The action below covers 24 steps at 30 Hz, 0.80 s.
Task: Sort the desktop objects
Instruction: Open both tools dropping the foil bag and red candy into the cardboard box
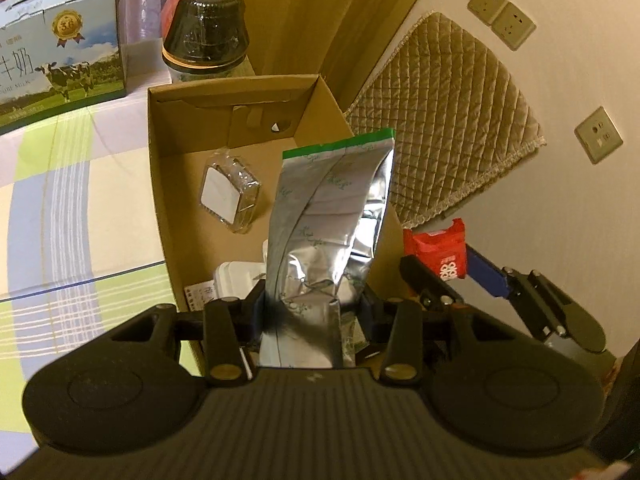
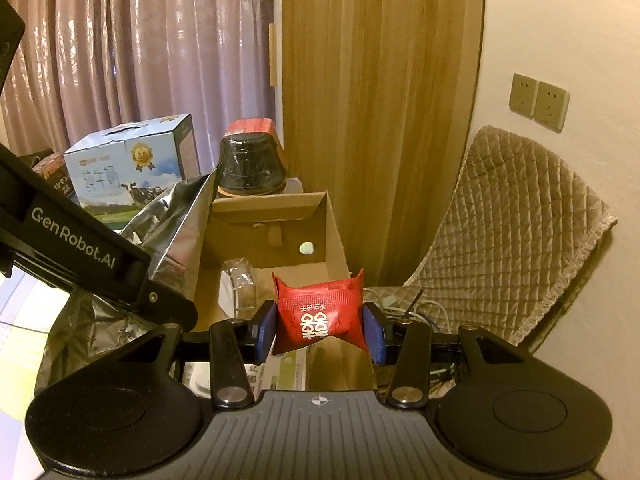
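Note:
My left gripper (image 1: 310, 308) is shut on a silver foil pouch (image 1: 332, 216) with a green top edge, held upright over the open cardboard box (image 1: 160, 168). The pouch also shows in the right wrist view (image 2: 176, 232), under the left gripper's arm (image 2: 80, 240). My right gripper (image 2: 322, 328) is shut on a red candy packet (image 2: 320, 312) above the box's near right corner; the packet shows at the right in the left wrist view (image 1: 438, 248). Inside the box lie a clear plastic case with a white label (image 1: 228, 196) and a white item (image 1: 236, 280).
A blue milk carton box (image 1: 60, 48) and a dark jar with a red lid (image 1: 204, 28) stand behind the box on the checked tablecloth (image 1: 60, 208). A quilted cushion (image 1: 444, 120) leans against the wall at right. Cables (image 2: 428, 308) lie beside the box.

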Tool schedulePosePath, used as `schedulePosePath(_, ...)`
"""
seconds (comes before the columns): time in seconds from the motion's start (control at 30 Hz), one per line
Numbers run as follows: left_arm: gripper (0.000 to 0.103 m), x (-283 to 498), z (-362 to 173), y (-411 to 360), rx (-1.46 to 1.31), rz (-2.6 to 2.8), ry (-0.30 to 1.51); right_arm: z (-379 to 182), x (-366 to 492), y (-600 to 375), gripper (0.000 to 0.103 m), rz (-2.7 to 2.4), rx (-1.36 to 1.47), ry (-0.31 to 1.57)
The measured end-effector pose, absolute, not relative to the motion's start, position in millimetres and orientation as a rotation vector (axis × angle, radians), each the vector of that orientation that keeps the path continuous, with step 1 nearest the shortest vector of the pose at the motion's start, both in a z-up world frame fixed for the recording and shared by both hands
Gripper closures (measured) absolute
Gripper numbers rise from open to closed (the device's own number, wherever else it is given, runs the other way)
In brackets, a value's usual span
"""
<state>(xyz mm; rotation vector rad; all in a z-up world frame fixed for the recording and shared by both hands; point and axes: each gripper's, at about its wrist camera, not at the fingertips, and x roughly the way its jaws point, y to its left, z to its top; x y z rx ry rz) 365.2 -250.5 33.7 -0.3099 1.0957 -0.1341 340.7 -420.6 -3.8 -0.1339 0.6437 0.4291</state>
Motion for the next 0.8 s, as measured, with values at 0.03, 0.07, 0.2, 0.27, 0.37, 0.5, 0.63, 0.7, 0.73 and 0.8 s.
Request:
schedulePosePath(0.03,0.064,368,32,-250,-0.312,-0.131,1.096,-6,344,-420,0.060,0.430,-0.133,0.647)
schedulePosePath(0.07,0.064,371,30,-250,-0.313,-0.124,1.095,-8,346,-419,0.060,0.431,-0.133,0.650)
schedulePosePath(0.2,0.065,381,23,-244,-0.330,-0.099,1.088,-17,356,-417,0.060,0.432,-0.137,0.661)
schedulePosePath(0.27,0.067,385,22,-240,-0.349,-0.091,1.074,-22,361,-416,0.060,0.431,-0.136,0.669)
schedulePosePath(0.37,0.067,390,21,-237,-0.348,-0.078,1.067,-28,366,-415,0.060,0.431,-0.130,0.682)
schedulePosePath(0.5,0.067,391,19,-232,-0.344,-0.071,1.066,-34,368,-414,0.060,0.435,-0.126,0.691)
schedulePosePath(0.63,0.067,386,14,-226,-0.322,-0.067,1.070,-38,368,-410,0.060,0.449,-0.124,0.699)
schedulePosePath(0.7,0.067,382,15,-223,-0.303,-0.068,1.065,-40,368,-408,0.060,0.452,-0.127,0.699)
schedulePosePath(0.73,0.067,379,15,-222,-0.288,-0.063,1.059,-41,368,-407,0.060,0.453,-0.126,0.701)
schedulePosePath(0.8,0.067,375,16,-219,-0.254,-0.060,1.053,-43,368,-405,0.060,0.458,-0.120,0.708)
